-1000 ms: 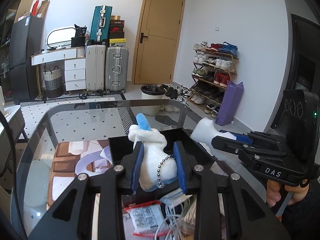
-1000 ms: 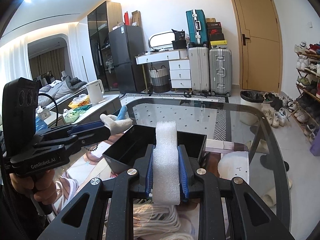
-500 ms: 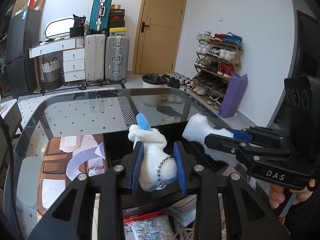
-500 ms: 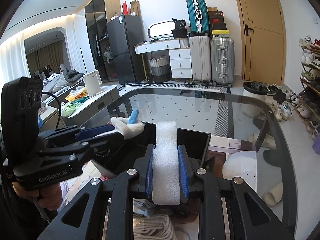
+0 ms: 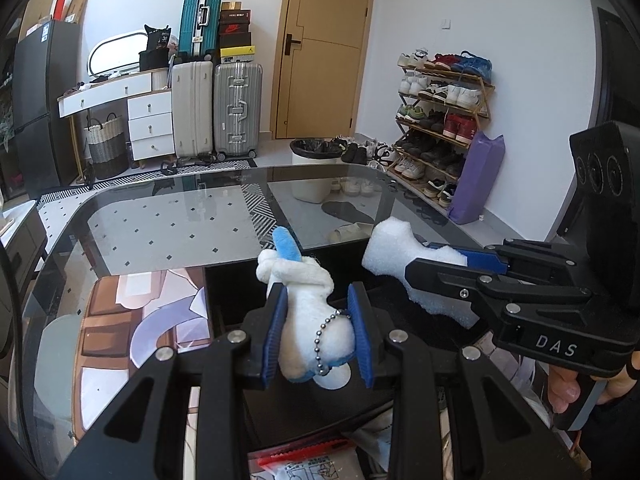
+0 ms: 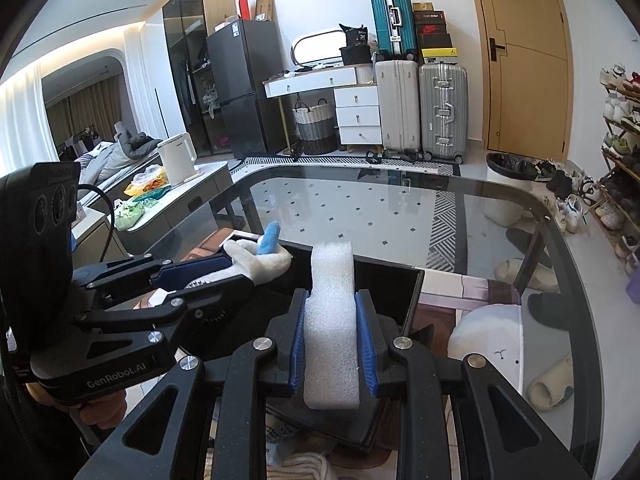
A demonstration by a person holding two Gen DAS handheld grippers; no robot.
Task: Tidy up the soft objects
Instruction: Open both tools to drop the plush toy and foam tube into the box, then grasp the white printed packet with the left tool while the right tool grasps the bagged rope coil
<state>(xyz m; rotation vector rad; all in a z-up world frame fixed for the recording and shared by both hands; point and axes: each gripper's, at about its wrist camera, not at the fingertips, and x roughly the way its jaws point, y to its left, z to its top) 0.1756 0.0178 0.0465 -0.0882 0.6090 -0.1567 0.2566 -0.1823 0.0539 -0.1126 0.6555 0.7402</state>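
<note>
My left gripper (image 5: 318,332) is shut on a white plush toy (image 5: 308,308) with a blue tip and a bead chain, held over a black tray (image 5: 228,292) on the glass table. My right gripper (image 6: 330,342) is shut on a white foam strip (image 6: 332,320), also over the black tray (image 6: 400,280). In the left wrist view the right gripper (image 5: 452,264) holds the foam (image 5: 390,246) just right of the toy. In the right wrist view the left gripper (image 6: 224,270) and toy (image 6: 260,256) sit to the left, close by.
The glass table (image 5: 160,224) extends ahead. A red-topped plastic packet (image 5: 308,460) and white cords (image 6: 304,468) lie near its front edge. Suitcases (image 5: 216,108), a door, a bin (image 5: 312,168) and a shoe rack (image 5: 440,120) stand beyond.
Both grippers have moved forward and lower over the black tray, each still holding its object. The foam has come closer to the toy.
</note>
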